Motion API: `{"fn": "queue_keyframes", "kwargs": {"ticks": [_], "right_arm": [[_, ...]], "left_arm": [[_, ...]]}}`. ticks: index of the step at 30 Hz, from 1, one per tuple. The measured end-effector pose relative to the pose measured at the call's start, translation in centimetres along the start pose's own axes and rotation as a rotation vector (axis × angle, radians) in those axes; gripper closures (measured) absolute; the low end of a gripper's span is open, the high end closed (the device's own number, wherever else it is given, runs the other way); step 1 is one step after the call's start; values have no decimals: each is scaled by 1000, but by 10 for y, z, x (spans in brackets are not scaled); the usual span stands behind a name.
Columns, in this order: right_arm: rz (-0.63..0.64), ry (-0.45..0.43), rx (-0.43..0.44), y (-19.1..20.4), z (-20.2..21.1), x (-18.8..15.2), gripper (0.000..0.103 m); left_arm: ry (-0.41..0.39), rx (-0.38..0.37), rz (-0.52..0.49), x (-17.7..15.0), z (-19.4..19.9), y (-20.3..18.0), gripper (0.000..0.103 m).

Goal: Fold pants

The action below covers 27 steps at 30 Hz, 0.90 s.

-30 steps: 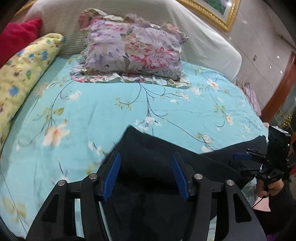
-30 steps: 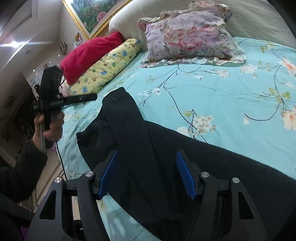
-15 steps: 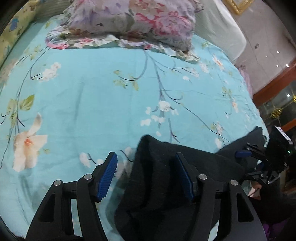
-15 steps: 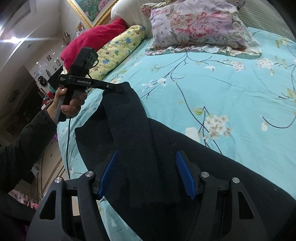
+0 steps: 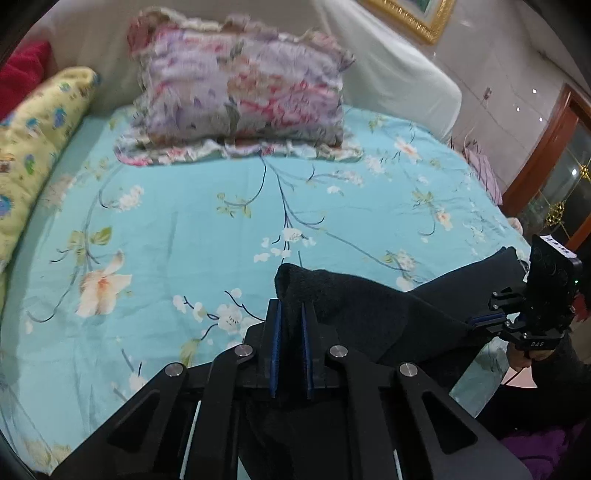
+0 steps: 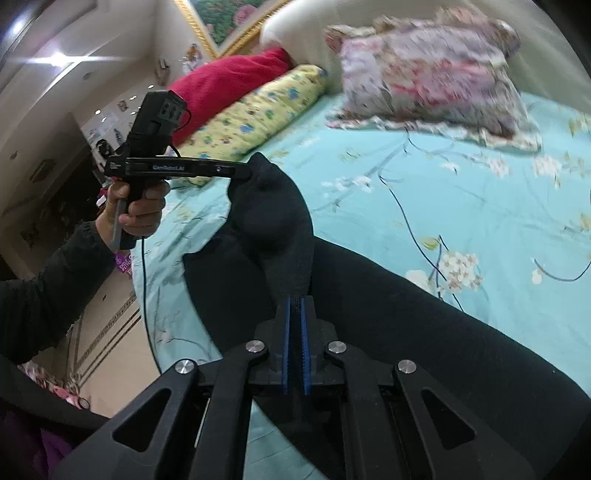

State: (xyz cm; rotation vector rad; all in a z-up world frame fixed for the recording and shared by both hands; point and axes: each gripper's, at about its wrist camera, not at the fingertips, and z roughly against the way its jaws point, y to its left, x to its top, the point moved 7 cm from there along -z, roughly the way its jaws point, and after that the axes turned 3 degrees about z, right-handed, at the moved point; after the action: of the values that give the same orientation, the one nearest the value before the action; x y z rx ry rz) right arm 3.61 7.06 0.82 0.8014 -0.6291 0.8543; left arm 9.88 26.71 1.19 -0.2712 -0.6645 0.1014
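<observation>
1. Bedroom: bed under a turquoise floral sheet (image 5: 177, 236), floral ruffled pillow (image 5: 240, 92) against the headboard, yellow patterned bolster (image 5: 33, 147) and red cushion (image 6: 229, 85) along one side, gilt picture frame (image 5: 413, 16) on the wall.
2. Black pants (image 6: 424, 317) spread across the near edge of the sheet, one end bunched and lifted clear of the rest.
3. Left gripper (image 5: 291, 328) clenched on a fold of the black fabric, blue pads pinching it tight; seen from the right wrist, nipping the peak of the raised cloth.
4. Right gripper (image 6: 294, 325) likewise clamped on the black fabric, a narrow strip caught between its pads.
5. Step in hand, judging by the shared raised span: carrying one end over to lay it on the rest.
6. For a clean fold: both grips level, cloth taut between them, edges lined up with the layer below before lowering.
7. Release only once flat on the sheet; slack or a sagging middle likely to leave a crooked crease.
</observation>
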Motion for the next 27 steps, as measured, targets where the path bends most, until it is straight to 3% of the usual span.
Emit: {"fn": "queue_keyframes", "kwargs": {"ticks": [9,18,27], "right_arm": [[87,8,23,35,6,-23,97],[79,58,8,39,-13,-48,97],[47,81,-8,46,-21,-59,94]], "left_arm": [[-147,-10,97,-49,40,0,96],[-173,-10,231,-99,36,17,95],[-196,-5,365,-119,34,32,94]]}}
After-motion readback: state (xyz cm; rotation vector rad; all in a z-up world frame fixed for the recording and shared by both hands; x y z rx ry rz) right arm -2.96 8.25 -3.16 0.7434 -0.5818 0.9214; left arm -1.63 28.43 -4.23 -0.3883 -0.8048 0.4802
